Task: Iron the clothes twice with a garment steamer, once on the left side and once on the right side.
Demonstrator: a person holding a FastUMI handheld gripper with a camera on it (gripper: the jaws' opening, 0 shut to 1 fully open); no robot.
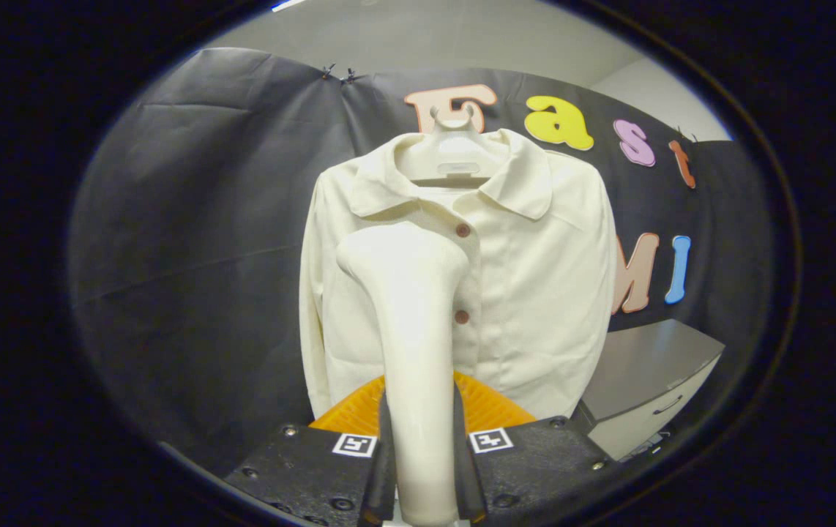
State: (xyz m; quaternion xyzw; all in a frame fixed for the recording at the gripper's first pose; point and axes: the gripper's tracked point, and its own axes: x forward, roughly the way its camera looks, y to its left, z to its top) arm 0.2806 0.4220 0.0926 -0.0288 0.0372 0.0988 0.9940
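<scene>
A cream button-up shirt (535, 293) hangs on a white hanger (453, 157) against the booth's black wall. My gripper (422, 428) is shut on the handle of a white garment steamer (411, 307), which stands upright between the fingers. The steamer's broad head rises in front of the shirt's left chest, just left of the button line. I cannot tell whether the head touches the fabric. The steamer hides part of the shirt's left front panel and lower hem.
A grey cabinet (645, 380) with a drawer stands low to the right of the shirt. Black cloth spreads wide to the shirt's left. A pale wall shows above the cloth.
</scene>
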